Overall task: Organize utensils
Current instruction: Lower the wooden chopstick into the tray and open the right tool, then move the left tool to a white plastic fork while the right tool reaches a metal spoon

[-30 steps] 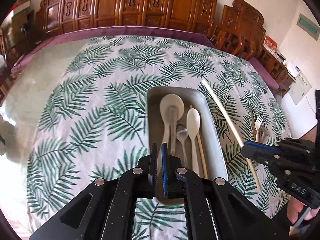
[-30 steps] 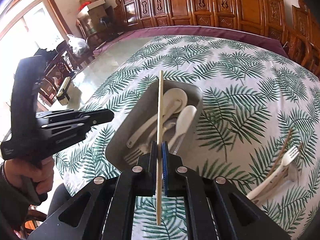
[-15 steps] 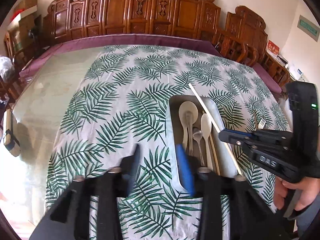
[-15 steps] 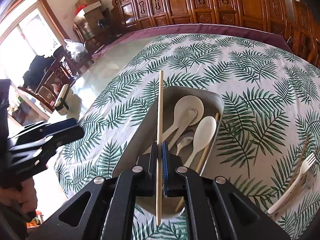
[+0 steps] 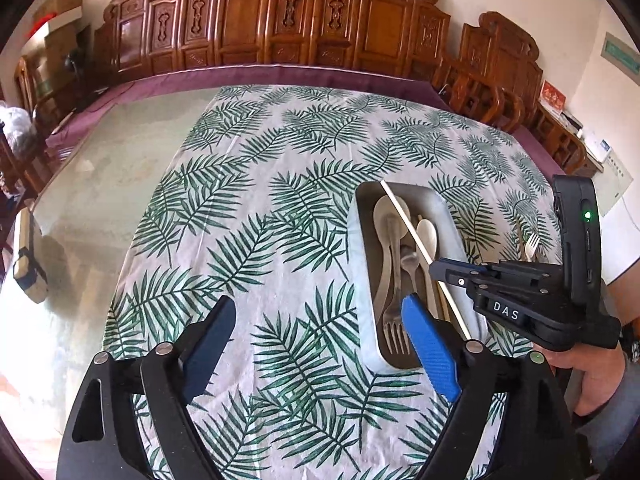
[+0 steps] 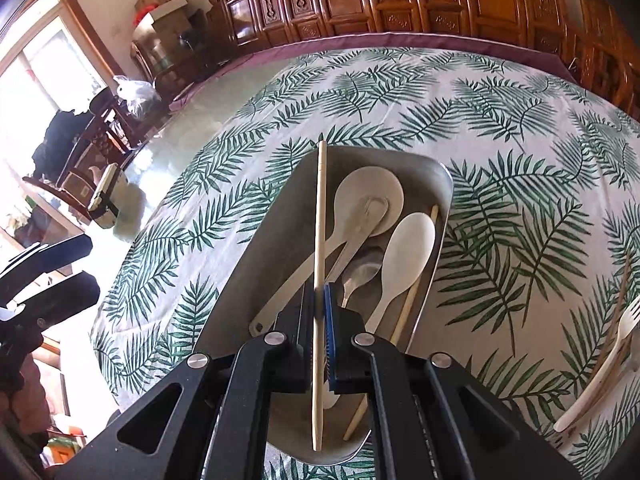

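In the left wrist view, the left gripper (image 5: 320,340) is seen spread wide and empty above the palm-leaf tablecloth (image 5: 248,208), beside the metal tray (image 5: 448,216) of utensils. In the right wrist view, a wooden chopstick (image 6: 319,240) is clamped by the right gripper (image 6: 319,312) over that tray (image 6: 256,256).

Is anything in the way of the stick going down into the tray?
Nothing blocks it. The right claw holds the chopstick above the open tray; only spoons and a fork lie inside.
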A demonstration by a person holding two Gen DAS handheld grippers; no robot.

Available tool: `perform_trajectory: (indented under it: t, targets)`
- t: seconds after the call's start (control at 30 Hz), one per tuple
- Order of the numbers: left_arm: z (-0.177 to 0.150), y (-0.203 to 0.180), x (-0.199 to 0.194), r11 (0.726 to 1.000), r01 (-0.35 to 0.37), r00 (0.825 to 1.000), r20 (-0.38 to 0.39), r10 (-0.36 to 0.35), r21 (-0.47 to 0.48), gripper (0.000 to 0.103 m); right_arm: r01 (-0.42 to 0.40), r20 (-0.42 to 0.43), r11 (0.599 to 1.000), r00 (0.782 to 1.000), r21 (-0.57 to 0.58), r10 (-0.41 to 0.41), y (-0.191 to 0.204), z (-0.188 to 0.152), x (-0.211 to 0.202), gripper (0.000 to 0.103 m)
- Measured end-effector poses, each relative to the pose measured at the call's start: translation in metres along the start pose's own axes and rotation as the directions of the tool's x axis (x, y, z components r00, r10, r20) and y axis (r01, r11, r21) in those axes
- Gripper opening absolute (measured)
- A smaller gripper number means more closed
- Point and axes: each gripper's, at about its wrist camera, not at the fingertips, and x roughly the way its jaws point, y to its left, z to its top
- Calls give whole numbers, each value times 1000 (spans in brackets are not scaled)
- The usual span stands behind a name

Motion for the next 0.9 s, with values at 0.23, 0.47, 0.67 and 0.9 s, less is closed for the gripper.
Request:
perform_trajectory:
  t: [0.23,0.47,0.67,0.9]
  targets:
    - [-3,2,4,1000,-19,1000,-16,19,-1,83,-41,-24,998,999,44,42,1,2,11,6]
    - [-2,2,5,1000,-28,999,-19,28,1,83,-59,-34,998,998,35,60,5,2,12,9]
    - [0,-7,3,1000,-24,1000,-13,24,5,83,-41,6,999,999,-20,41,0,-5,-14,10]
    - [2,-36,0,999,11,1000,-2,-11,32,83,27,87,999,996,-29,-24,-37,-34,-82,10]
